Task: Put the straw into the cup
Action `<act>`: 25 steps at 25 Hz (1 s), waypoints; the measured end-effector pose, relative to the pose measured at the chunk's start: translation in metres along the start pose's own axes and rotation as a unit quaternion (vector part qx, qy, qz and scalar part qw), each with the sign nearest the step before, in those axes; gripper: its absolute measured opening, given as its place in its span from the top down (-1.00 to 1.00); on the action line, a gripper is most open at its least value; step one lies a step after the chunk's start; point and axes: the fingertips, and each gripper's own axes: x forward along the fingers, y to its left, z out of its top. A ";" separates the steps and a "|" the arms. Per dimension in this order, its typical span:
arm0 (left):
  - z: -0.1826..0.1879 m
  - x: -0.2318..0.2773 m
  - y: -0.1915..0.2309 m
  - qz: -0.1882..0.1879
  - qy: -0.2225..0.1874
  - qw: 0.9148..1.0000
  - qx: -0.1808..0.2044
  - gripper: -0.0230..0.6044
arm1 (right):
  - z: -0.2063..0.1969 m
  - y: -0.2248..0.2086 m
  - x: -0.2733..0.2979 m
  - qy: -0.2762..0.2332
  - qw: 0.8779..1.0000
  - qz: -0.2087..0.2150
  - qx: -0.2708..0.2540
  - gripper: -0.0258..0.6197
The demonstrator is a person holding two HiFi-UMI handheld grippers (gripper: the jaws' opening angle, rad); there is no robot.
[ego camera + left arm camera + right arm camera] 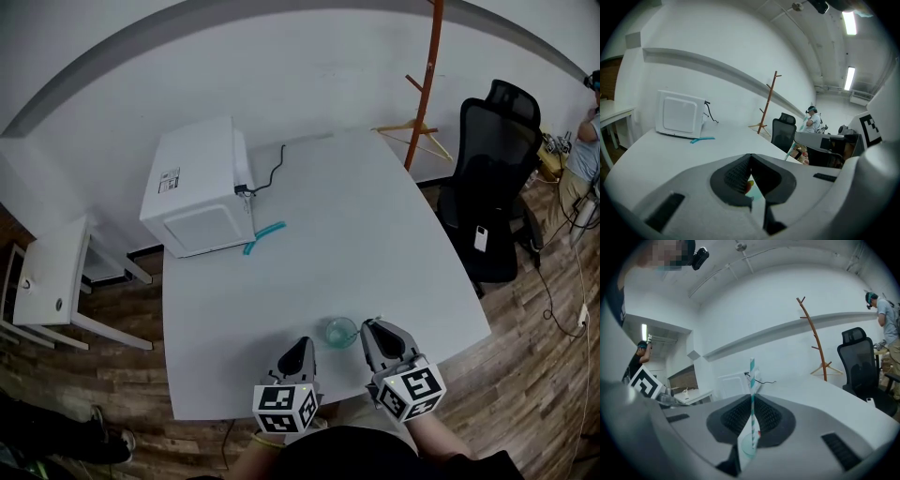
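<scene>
Head view: the left tool [298, 356] and the right tool [380, 339] sit at the desk's [309, 244] near edge, with the clear cup [340, 330] standing between their tips. Left gripper view: jaws together, gripping nothing — cup just beyond them. Right gripper view: jaws clamped on the striped straw [751, 380], which stands upright — cup showing past them.

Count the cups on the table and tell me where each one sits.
1. The cup stands near the table's front edge, between the left gripper and the right gripper. The white box could hide another behind it.
</scene>
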 end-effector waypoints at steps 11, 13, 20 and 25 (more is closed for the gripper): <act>-0.016 -0.003 0.026 0.053 0.013 0.998 -0.018 0.89 | -0.035 -0.007 0.026 0.048 0.999 0.022 0.001 0.80; -0.017 -0.004 0.029 0.060 0.013 0.998 -0.020 0.89 | -0.041 -0.009 0.029 0.055 0.998 0.022 0.005 0.80; -0.025 -0.008 0.038 0.078 0.012 0.996 -0.028 0.89 | -0.057 -0.012 0.038 0.075 0.997 0.032 0.003 0.80; -0.029 -0.009 0.039 0.084 0.013 0.996 -0.030 0.89 | -0.072 -0.017 0.039 0.093 0.995 0.030 -0.001 0.80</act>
